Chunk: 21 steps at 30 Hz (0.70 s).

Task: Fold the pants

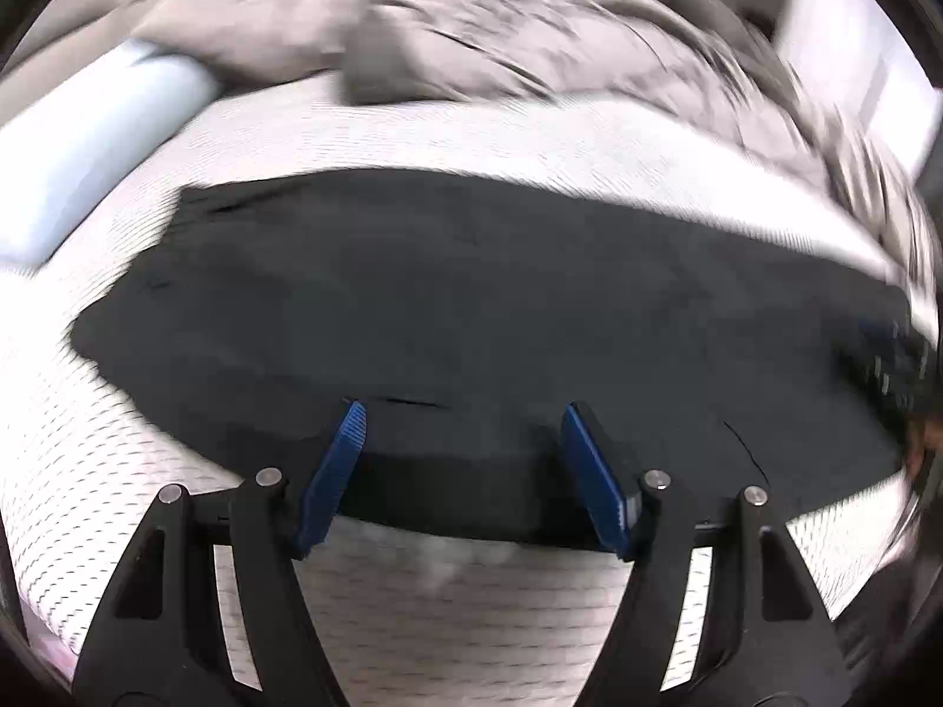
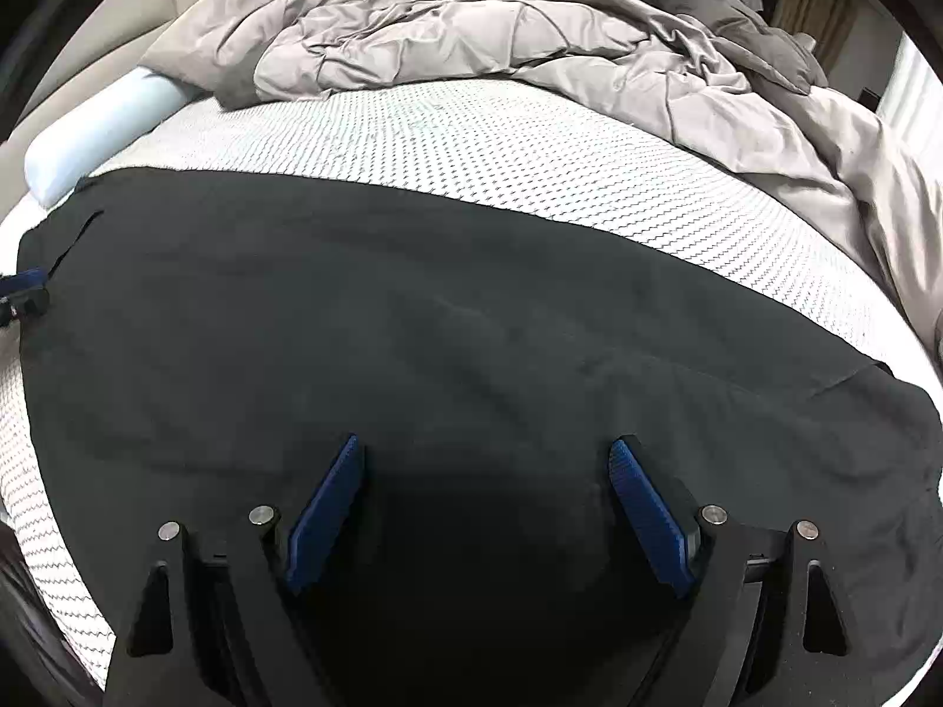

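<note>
Black pants (image 1: 448, 288) lie spread flat across a white patterned mattress (image 1: 448, 135); the left wrist view is motion-blurred. My left gripper (image 1: 464, 412) is open over the pants' near edge, and its blue pads press on nothing. In the right wrist view the pants (image 2: 448, 318) fill the middle. My right gripper (image 2: 486, 445) hangs open above the cloth, gripping nothing. The other gripper shows at the right edge (image 1: 884, 365) of the left wrist view. It also shows at the left edge (image 2: 23, 288) of the right wrist view, beside the pants' end.
A rumpled grey comforter (image 2: 471, 23) is heaped along the far side of the mattress (image 2: 471, 141). A pale blue bolster (image 2: 100, 129) lies at the far left. A dark grey garment (image 2: 725, 17) sits at the back right. The bed's near edge falls away at the lower left.
</note>
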Tool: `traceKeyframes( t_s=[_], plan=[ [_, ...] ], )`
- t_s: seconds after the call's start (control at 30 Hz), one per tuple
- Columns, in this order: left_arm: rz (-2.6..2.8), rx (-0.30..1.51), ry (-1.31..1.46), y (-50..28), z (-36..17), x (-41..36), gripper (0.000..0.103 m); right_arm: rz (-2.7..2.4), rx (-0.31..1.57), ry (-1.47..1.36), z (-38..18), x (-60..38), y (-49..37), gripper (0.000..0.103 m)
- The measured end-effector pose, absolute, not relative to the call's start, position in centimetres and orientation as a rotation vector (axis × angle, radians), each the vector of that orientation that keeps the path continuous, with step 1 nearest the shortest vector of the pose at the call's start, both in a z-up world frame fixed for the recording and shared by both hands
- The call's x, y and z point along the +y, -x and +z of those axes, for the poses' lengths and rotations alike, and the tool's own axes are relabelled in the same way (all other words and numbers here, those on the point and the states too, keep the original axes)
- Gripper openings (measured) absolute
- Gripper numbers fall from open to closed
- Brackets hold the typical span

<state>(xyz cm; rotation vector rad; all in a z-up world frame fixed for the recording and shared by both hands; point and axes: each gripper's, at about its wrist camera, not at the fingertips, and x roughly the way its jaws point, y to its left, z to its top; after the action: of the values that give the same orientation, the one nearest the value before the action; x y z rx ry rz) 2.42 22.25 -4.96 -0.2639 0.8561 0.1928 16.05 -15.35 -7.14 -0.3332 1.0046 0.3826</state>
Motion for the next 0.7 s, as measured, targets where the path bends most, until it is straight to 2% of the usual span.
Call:
traceKeyframes(
  t_s=[0.1, 0.17, 0.23, 0.3, 0.43, 0.53, 0.63, 0.7],
  plan=[
    [0.244, 0.785, 0.334, -1.5, -4.7, 25.7, 0.064, 0.387, 0.984, 0.357, -6.8, -14.7, -15.7, 0.086],
    [0.274, 0.795, 0.335, -1.9, -5.5, 27.5, 0.050, 0.419, 0.984, 0.376, -7.0, -13.9, -15.6, 0.086],
    [0.277, 0.862, 0.307, -2.8, -7.0, 28.7, 0.029, 0.437, 0.978, 0.406, -7.1, -13.2, -15.2, 0.086],
    [0.312, 0.900, 0.253, -3.1, -7.7, 29.4, 0.020, 0.451, 0.975, 0.419, -6.9, -13.0, -14.9, 0.086],
    [0.426, 0.883, 0.264, -2.2, -7.4, 32.3, 0.018, 0.437, 0.985, 0.408, -6.9, -14.2, -14.8, 0.086],
    [0.411, 0.845, 0.303, -2.0, -6.4, 31.5, 0.019, 0.439, 0.986, 0.383, -6.8, -15.0, -14.8, 0.086],
    [0.310, 0.830, 0.293, -4.2, -5.4, 29.9, 0.027, 0.466, 0.984, 0.370, -6.3, -14.9, -14.6, 0.086],
    [0.309, 0.865, 0.252, -7.4, -5.7, 29.2, 0.027, 0.487, 0.972, 0.373, -6.0, -14.5, -14.3, 0.086]
  ],
)
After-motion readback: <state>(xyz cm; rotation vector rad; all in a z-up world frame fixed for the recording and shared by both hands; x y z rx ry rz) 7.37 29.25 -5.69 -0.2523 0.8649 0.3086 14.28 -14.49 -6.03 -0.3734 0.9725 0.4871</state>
